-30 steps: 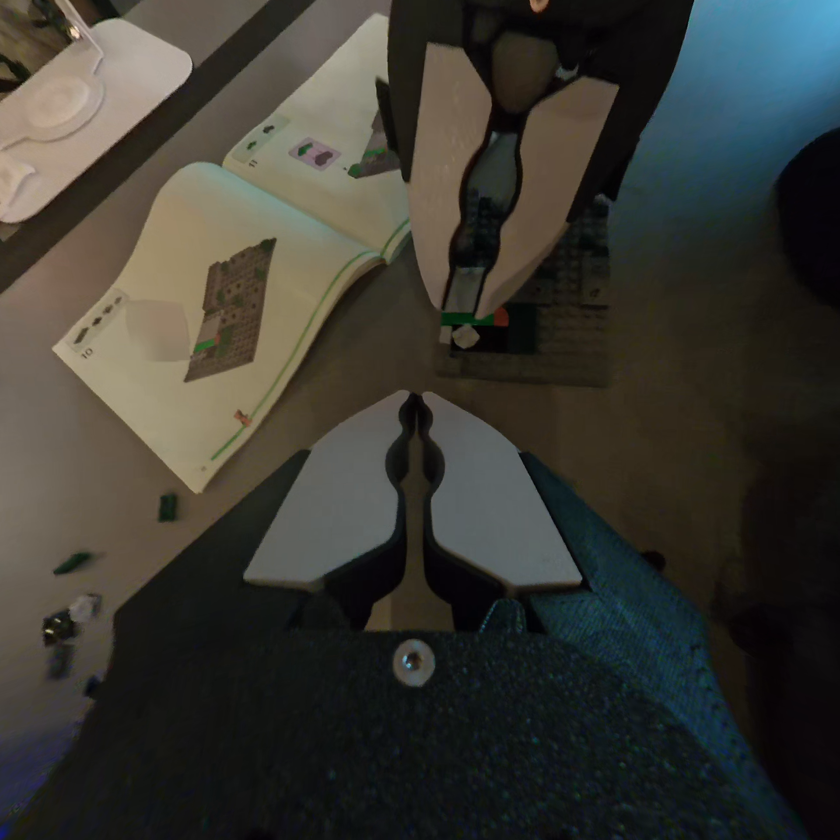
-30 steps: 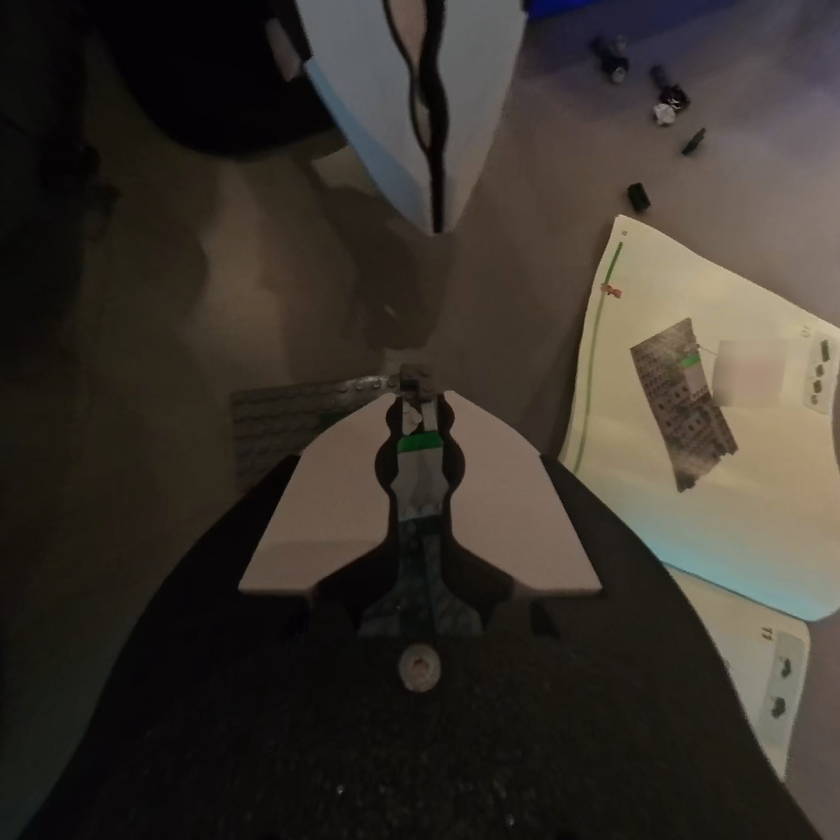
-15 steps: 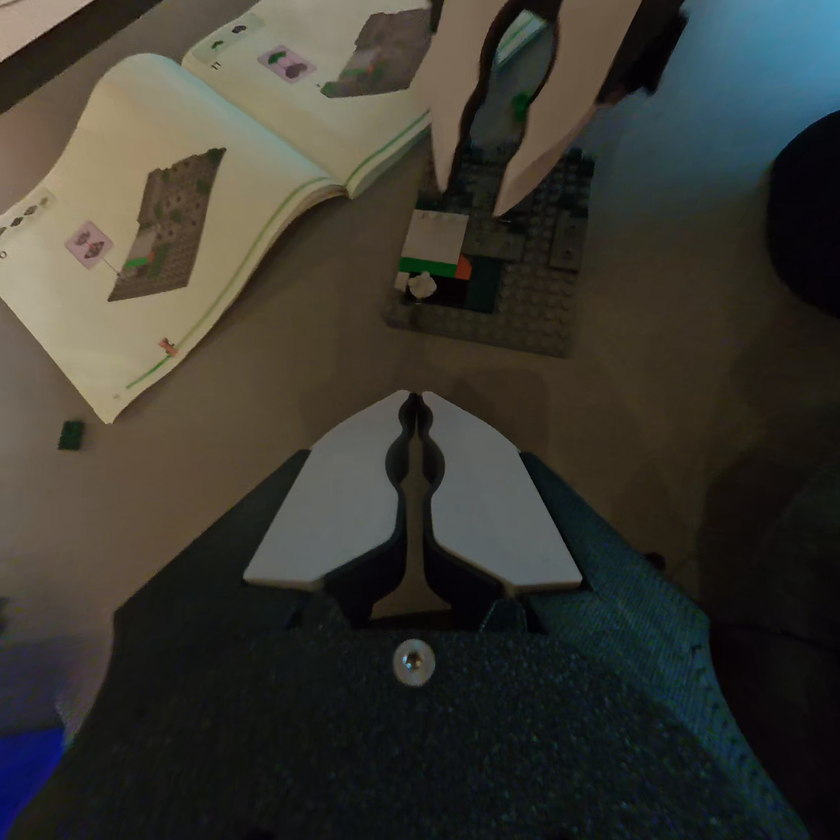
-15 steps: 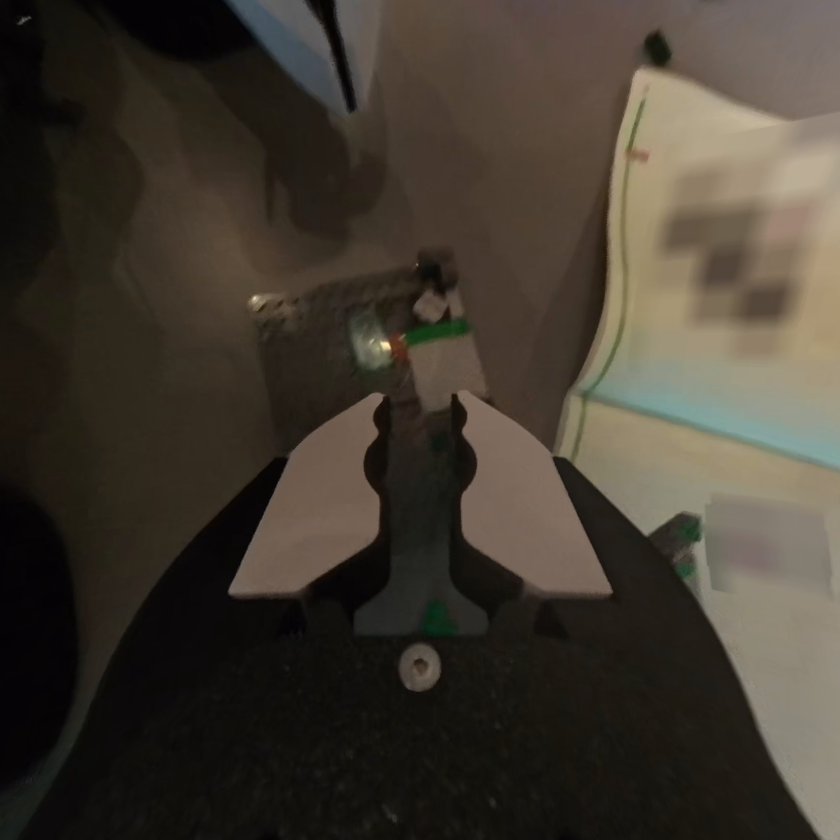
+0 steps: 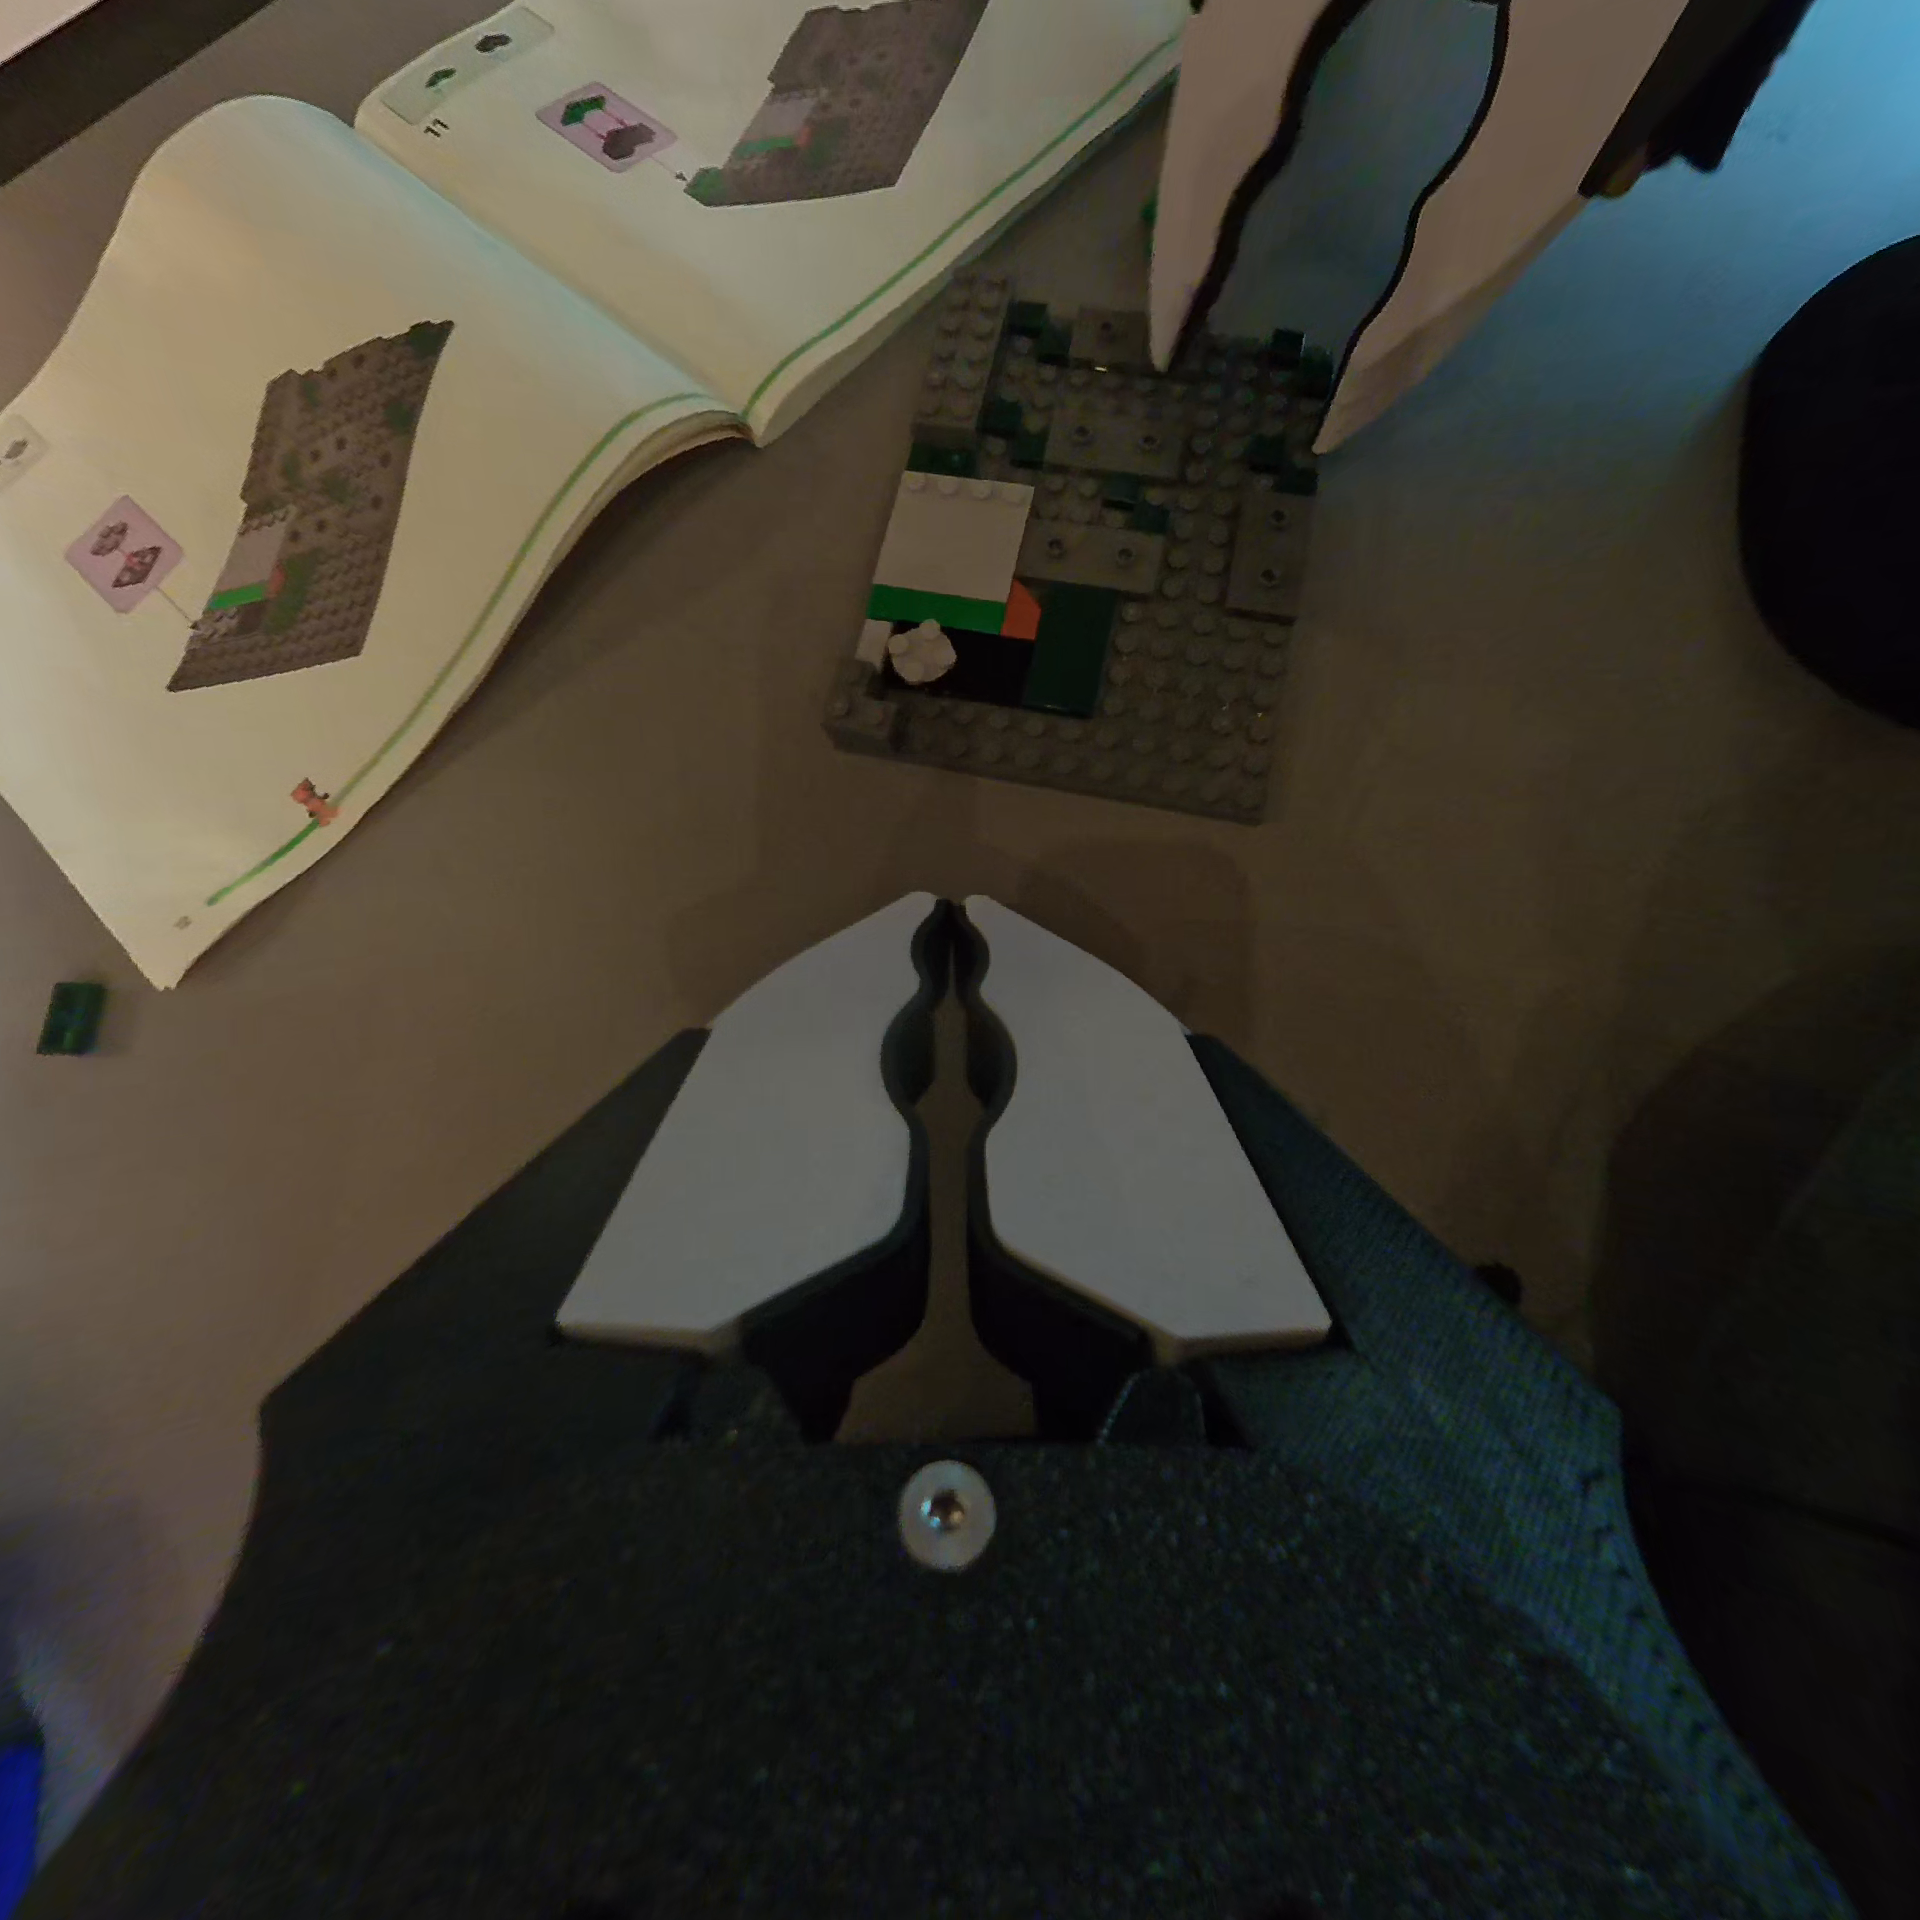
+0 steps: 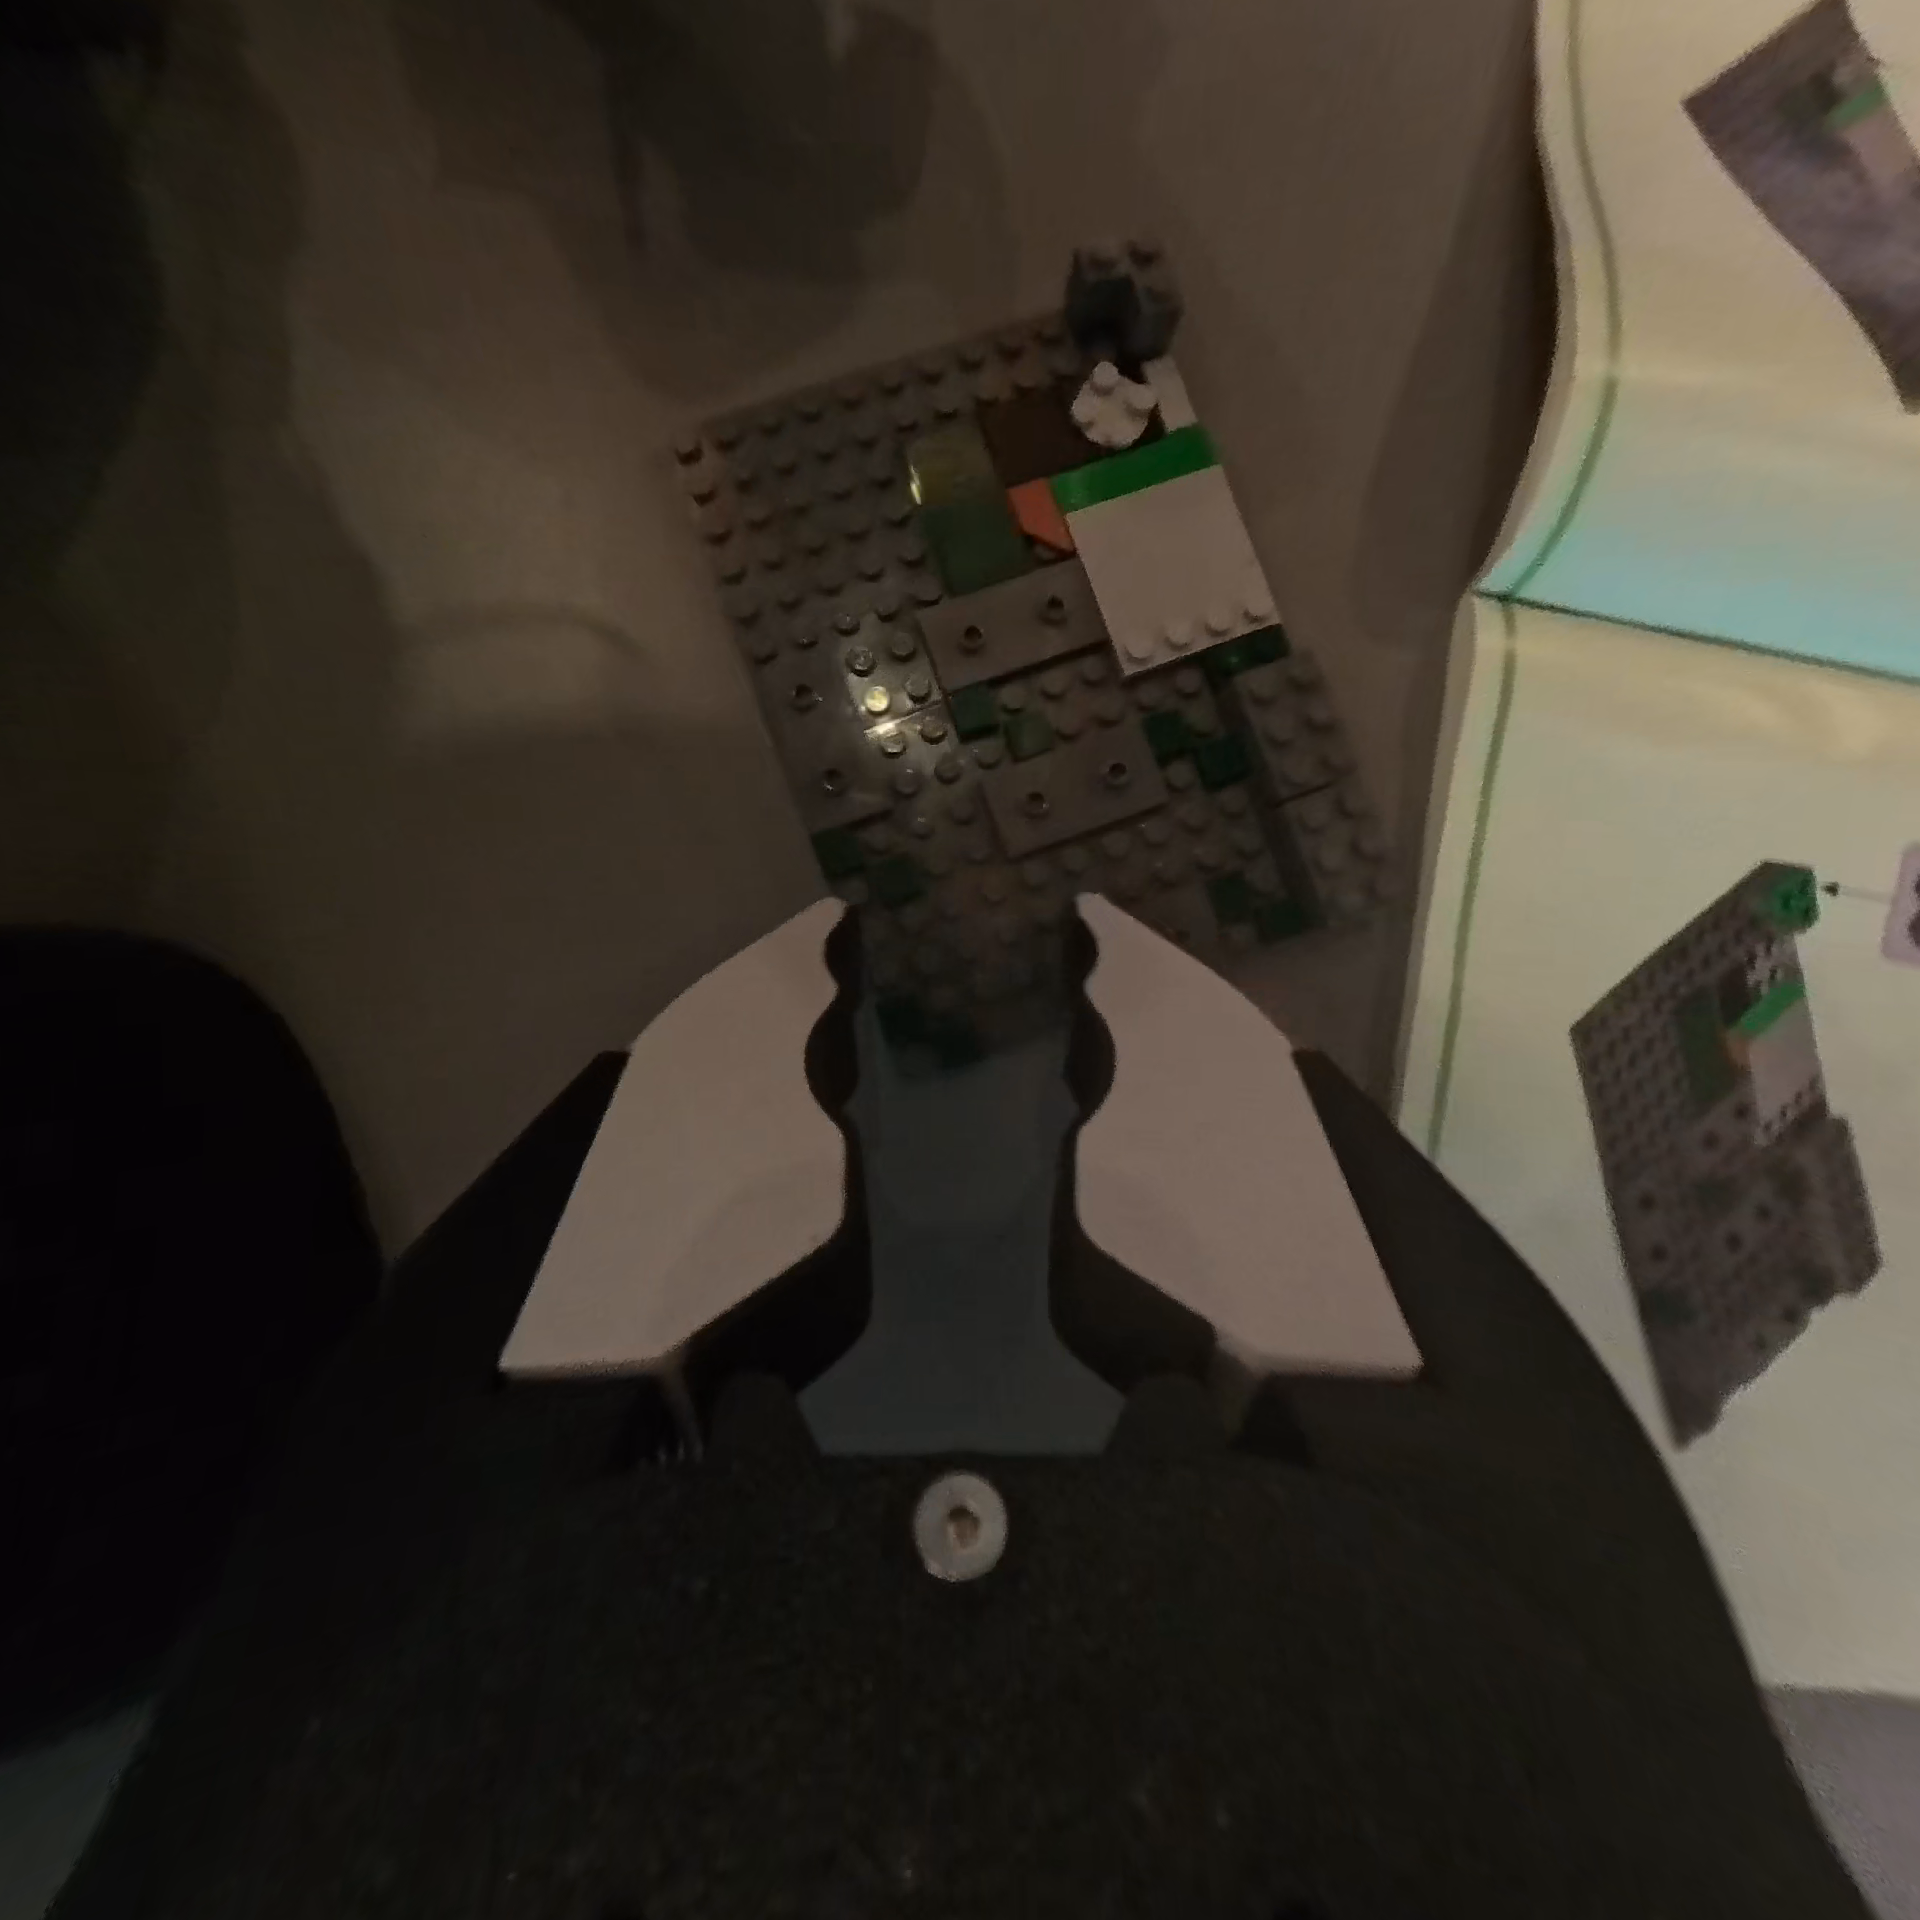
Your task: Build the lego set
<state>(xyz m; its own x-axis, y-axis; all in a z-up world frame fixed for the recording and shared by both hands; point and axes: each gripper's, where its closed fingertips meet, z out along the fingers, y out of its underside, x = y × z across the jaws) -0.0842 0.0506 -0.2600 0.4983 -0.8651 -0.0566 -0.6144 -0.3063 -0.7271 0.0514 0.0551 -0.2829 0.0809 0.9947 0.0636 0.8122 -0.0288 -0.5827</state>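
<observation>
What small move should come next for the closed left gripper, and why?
Probably swing the left gripper left toward the loose green brick and open over it. Its fingers are shut and empty, the open right gripper holds nothing above the grey baseplate, and the open instruction booklet shows green parts going onto the build.
</observation>
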